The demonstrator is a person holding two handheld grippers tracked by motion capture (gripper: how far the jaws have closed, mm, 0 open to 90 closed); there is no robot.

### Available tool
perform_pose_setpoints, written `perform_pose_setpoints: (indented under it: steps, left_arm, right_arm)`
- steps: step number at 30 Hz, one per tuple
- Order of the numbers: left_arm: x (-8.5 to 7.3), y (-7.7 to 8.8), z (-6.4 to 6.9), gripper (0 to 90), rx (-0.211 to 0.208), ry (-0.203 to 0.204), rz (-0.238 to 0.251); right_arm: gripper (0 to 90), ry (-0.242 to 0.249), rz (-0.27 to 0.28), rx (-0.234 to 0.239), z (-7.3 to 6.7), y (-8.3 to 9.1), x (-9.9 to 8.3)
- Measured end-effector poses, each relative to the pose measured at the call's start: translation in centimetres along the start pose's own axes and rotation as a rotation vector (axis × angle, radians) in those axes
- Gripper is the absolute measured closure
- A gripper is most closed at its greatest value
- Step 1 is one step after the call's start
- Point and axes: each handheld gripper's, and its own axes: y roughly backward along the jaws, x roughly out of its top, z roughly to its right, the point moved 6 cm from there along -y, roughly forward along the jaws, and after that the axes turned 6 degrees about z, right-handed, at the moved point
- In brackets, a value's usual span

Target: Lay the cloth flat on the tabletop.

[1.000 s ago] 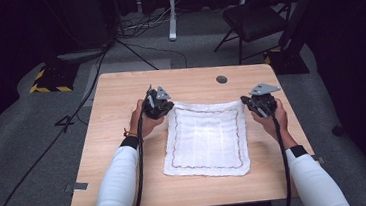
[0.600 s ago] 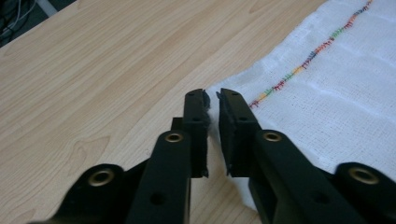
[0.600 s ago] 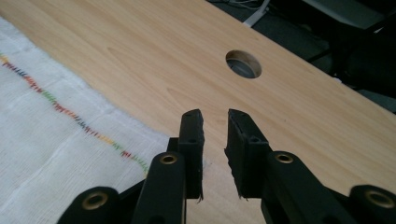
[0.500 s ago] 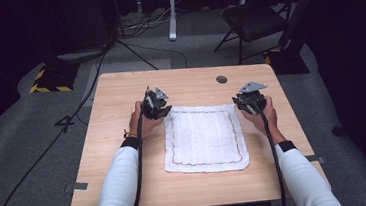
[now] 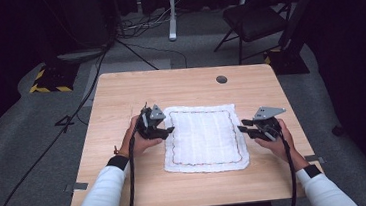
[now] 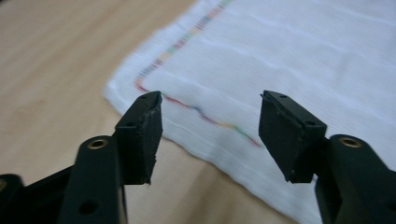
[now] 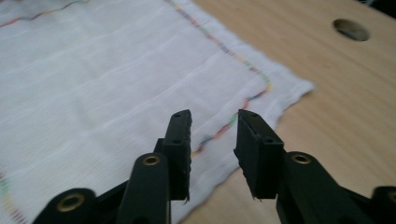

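A white cloth (image 5: 204, 136) with a coloured stitched border lies flat on the middle of the wooden table (image 5: 120, 98). My left gripper (image 5: 166, 130) sits at the cloth's left edge, pointing at it. In the left gripper view its jaws stand wide apart over the cloth's edge (image 6: 289, 60); they have just been opening and nothing is between them. My right gripper (image 5: 243, 129) is beside the right edge. In the right gripper view its jaws (image 7: 214, 149) show a narrower gap above the cloth's border (image 7: 93, 84); they too have just been opening, with nothing gripped.
A round cable hole (image 5: 221, 79) is in the table's far side, also seen as the hole (image 7: 350, 29) in the right gripper view. Beyond the table stand a dark chair (image 5: 259, 18) and a white stand (image 5: 172, 33); cables run over the grey floor.
Both grippers have come back from the cloth's far corners toward the person, along its side edges. Their jaws went from shut to open, and the cloth now lies flat.
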Motion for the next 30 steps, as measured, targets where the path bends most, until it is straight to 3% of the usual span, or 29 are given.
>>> perform_pose_setpoints:
  steps: [2, 4, 8, 10, 12, 15, 19, 23, 25, 27, 30]
  left_arm:
    - [-0.7, 0.3, 1.2, 38.2, -0.025, 0.002, -0.012]
    - [-1.4, 0.5, 2.3, 35.7, -0.050, 0.012, -0.017]
    - [-3.2, 0.7, 4.1, 37.7, -0.023, 0.006, -0.109]
    - [-3.7, 1.1, 4.8, 38.2, -0.051, 0.013, -0.108]
    - [-4.1, 1.4, 5.3, 40.1, -0.055, 0.004, -0.115]
    - [-4.8, 1.6, 5.7, 38.8, -0.064, 0.004, -0.120]
    - [-5.3, 1.8, 6.3, 38.9, -0.102, 0.033, -0.097]
    - [-5.4, 2.1, 7.4, 38.5, -0.121, 0.009, -0.096]
    - [-5.4, 2.2, 7.8, 37.5, -0.109, -0.014, -0.094]
    - [-5.4, 2.2, 7.8, 26.8, -0.098, -0.029, -0.102]
    - [-5.2, 2.6, 7.4, 25.2, -0.097, -0.012, -0.075]
  right_arm:
    - [57.7, 0.044, -0.014, -0.008, -1.2, 0.4, -0.6]
    - [51.7, 0.043, -0.035, 0.011, -2.2, 0.7, -1.4]
    - [48.3, 0.089, -0.095, 0.026, -4.0, 1.2, -3.4]
    - [48.5, 0.090, -0.117, 0.022, -4.3, 1.5, -4.2]
    - [51.4, 0.107, -0.126, 0.005, -4.2, 1.8, -4.9]
    - [52.7, 0.070, -0.122, -0.002, -3.9, 2.4, -5.4]
    - [53.7, 0.058, -0.126, -0.017, -3.8, 3.2, -5.9]
    - [56.2, 0.049, -0.141, -0.029, -3.8, 3.7, -6.2]
    - [56.0, 0.047, -0.150, -0.030, -3.8, 3.9, -6.3]
    - [54.7, 0.047, -0.154, -0.035, -3.7, 4.0, -6.4]
    - [52.0, 0.038, -0.156, -0.040, -3.5, 4.2, -6.4]
